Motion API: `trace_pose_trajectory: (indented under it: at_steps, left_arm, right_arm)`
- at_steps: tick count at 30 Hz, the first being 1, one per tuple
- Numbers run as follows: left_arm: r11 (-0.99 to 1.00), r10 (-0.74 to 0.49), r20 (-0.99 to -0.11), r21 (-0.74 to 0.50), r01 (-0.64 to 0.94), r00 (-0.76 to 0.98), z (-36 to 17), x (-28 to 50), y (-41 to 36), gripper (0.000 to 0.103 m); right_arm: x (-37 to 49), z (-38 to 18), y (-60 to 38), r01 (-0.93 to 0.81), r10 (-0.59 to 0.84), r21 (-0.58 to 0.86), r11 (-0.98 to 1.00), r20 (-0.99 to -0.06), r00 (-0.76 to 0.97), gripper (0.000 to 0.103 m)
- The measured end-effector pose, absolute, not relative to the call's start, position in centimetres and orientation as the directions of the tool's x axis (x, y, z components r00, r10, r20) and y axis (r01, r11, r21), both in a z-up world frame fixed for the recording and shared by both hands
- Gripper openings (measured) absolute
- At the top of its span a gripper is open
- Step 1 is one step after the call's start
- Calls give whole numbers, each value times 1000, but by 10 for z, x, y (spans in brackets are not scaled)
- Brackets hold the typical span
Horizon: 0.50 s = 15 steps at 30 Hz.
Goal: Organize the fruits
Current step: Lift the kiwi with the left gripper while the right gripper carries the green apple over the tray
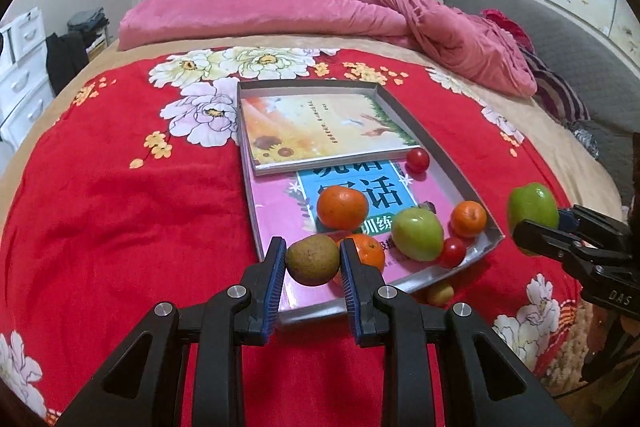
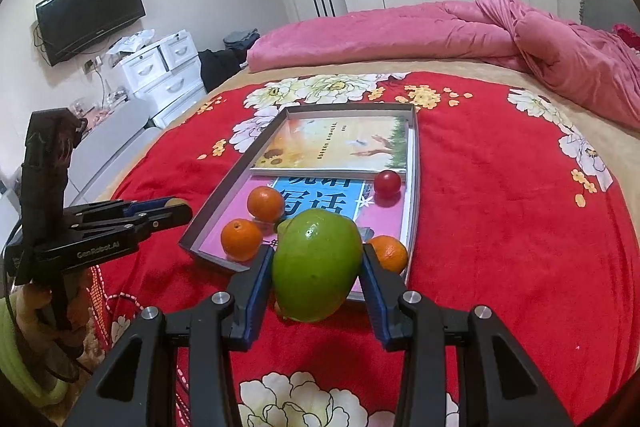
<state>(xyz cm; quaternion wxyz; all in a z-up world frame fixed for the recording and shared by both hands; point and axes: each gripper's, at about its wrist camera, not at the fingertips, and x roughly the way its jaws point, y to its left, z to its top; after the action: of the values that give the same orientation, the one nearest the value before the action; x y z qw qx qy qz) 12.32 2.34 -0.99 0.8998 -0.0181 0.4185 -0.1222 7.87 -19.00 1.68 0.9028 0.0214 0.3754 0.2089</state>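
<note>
My left gripper (image 1: 313,259) is shut on a brownish-green pear (image 1: 313,259) above the near left corner of a shallow grey box tray (image 1: 444,155). My right gripper (image 2: 317,269) is shut on a large green fruit (image 2: 317,269), held above the tray's near edge; it shows at the right of the left wrist view (image 1: 532,213). In the tray lie three oranges (image 1: 342,207), (image 1: 469,219), (image 1: 368,249), a green fruit (image 1: 418,234) and two cherry tomatoes (image 1: 418,160), (image 1: 452,251). A small yellow fruit (image 1: 439,293) lies on the blanket just outside the tray's near edge.
The tray holds two books (image 1: 320,131) and rests on a red floral blanket (image 1: 120,219) on a bed. A pink quilt (image 1: 280,11) is heaped at the far side. White drawers (image 2: 160,67) and a wall TV (image 2: 90,15) stand left of the bed.
</note>
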Motion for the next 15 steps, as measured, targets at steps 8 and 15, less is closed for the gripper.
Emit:
trace_pose_trajectory:
  at_steps: [8,15]
  left_arm:
    - [969,-231,-774,-127,213,589,-23,139,17,28]
    - [968,-226,-792,-121,218,567,-33,148,14,28]
  right_arm:
    - [87,10,-188,-352,369,171,920,-681,632,43]
    - [94,3,-185,-343,345,149,927,-695,630,43]
